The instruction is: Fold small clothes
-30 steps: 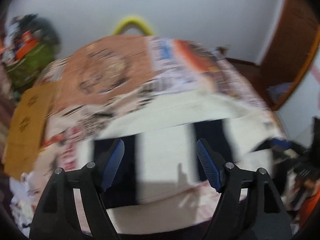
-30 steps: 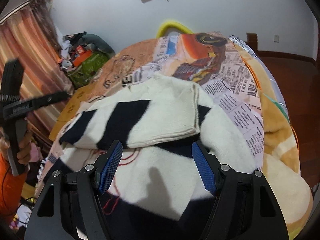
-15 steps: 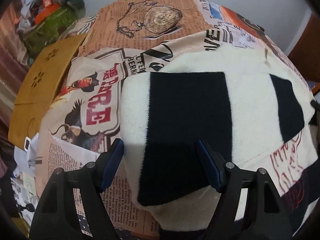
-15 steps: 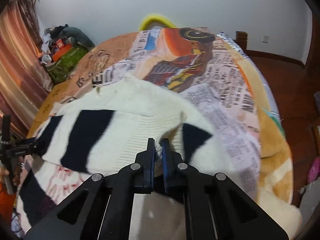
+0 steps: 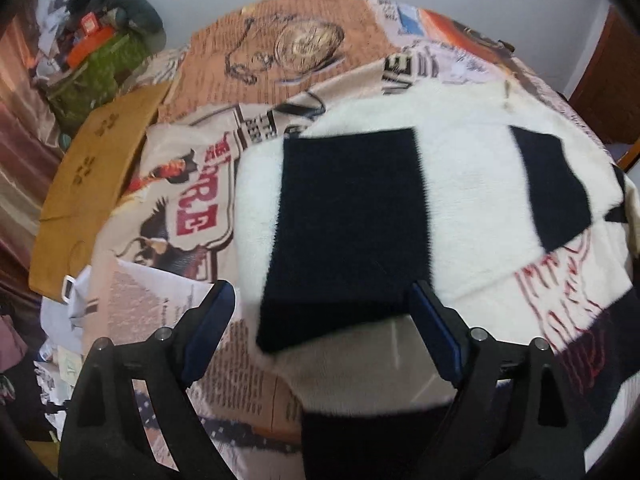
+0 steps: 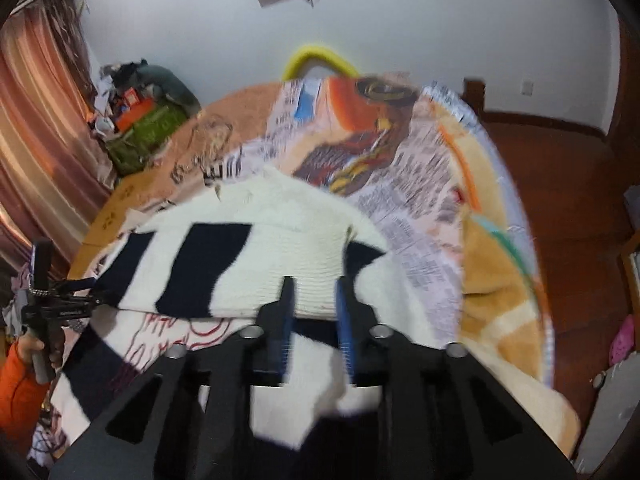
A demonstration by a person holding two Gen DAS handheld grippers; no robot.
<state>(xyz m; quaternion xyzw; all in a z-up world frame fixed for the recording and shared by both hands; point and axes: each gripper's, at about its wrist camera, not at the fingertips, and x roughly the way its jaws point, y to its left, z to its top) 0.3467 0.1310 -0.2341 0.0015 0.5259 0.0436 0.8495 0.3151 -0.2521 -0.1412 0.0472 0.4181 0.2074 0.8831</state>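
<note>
Cream-and-black striped sweater (image 6: 248,264) lies partly folded on the printed blanket (image 6: 424,216), long axis running left-right between the two grippers. Right gripper (image 6: 314,312) is narrowed onto the ribbed near edge, some cloth apparently between the pads; firm hold unclear. Left gripper (image 5: 320,328) is spread wide, empty, straddling the black stripe at the sweater's left end. Right is the nearer one to the hem. Open blanket beyond; bed edge falls away right.
</note>
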